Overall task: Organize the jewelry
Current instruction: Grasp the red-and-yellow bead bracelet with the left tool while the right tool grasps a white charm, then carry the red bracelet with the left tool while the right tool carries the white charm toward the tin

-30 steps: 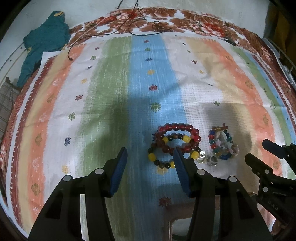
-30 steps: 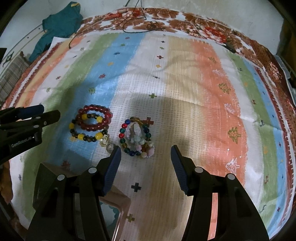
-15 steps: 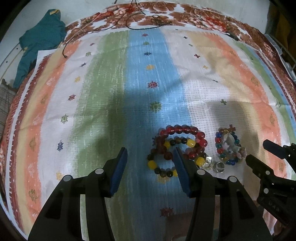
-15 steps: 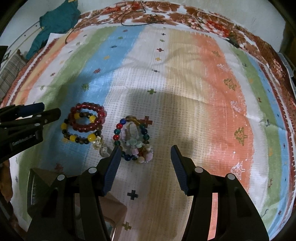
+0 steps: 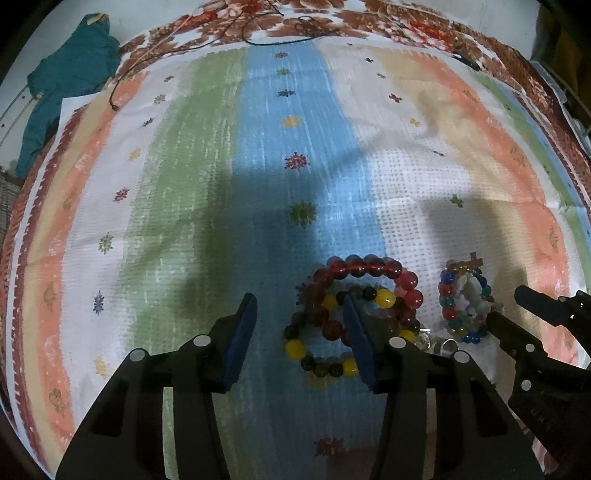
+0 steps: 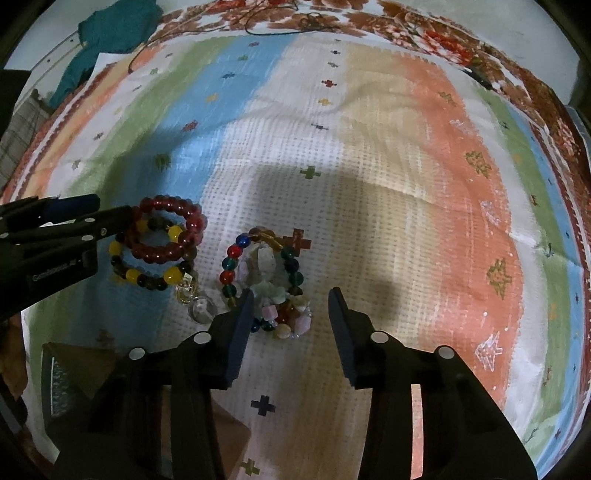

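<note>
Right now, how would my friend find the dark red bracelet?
Look on the striped cloth, at its blue stripe near the left tool. Two bracelets overlap there; the dark red bracelet lies on top, all one colour, while the bracelet under it mixes yellow and dark beads.

Count on striped cloth (image 6: 424, 155):
- Red bead bracelet (image 6: 173, 206): one, overlapping the next.
- Yellow-and-dark bead bracelet (image 6: 147, 277): one, nearer left.
- Multicolour bead bracelet (image 6: 236, 254) with cross charm (image 6: 301, 240): one, right of those.
- Clear round beads (image 6: 201, 308): apparently two.
- Pastel bead cluster (image 6: 291, 321): strands uncountable.
- Teal garment (image 6: 110, 33): one, far left.
</note>
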